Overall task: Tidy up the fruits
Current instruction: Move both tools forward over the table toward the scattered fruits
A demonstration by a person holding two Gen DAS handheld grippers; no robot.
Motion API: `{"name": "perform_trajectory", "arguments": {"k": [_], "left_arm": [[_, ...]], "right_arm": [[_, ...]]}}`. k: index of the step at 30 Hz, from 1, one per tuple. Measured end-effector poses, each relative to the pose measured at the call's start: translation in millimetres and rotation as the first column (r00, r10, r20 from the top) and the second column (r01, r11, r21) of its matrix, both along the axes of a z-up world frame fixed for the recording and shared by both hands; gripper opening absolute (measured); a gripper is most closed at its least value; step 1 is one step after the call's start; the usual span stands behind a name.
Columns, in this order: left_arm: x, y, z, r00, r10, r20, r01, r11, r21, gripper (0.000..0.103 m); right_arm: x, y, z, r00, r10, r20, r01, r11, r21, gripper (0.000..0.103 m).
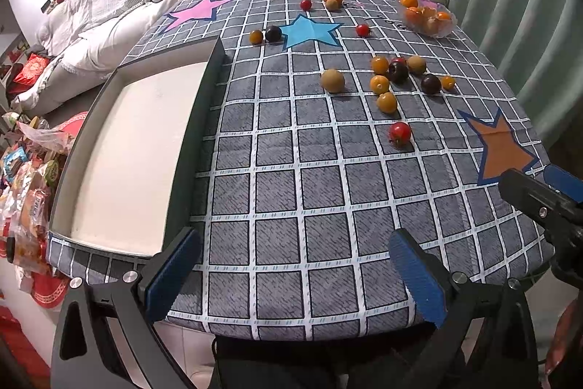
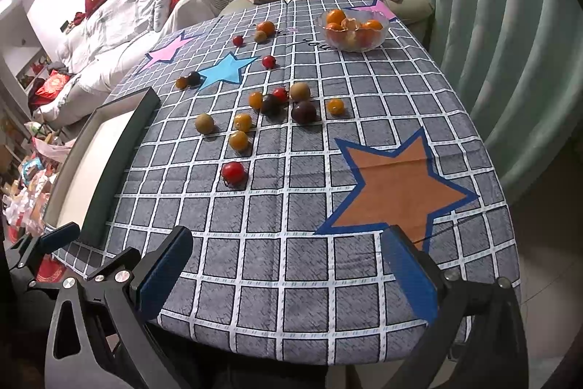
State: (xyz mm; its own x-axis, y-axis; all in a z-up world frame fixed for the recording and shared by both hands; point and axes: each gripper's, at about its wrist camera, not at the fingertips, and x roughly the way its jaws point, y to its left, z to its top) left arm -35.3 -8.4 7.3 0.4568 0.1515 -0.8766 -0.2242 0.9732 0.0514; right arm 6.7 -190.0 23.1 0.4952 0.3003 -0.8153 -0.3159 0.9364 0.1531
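I held my left gripper [image 1: 297, 274] and right gripper [image 2: 288, 274] with fingers spread wide, gripping nothing. The fruits [image 2: 233, 171] lay scattered well ahead; the tray [image 1: 204, 119] sat ahead to my left.

Small fruits [image 2: 269, 104] are scattered mid-table on the tablecloth [image 2: 291, 261]. A tray [image 1: 120, 152] is set along the left edge. A bowl [image 2: 353, 31] holding more fruit is placed at the far right.
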Motion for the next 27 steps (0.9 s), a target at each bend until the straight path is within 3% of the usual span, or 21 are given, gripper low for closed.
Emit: {"name": "perform_trajectory", "arguments": {"k": [27], "left_arm": [[5.9, 2.2, -5.9, 1.000, 0.014, -0.023, -0.013, 1.000, 0.009, 0.103]], "right_arm": [[11.6, -8.0, -7.6, 1.000, -0.013, -0.019, 0.013, 1.000, 0.020, 0.103]]}}
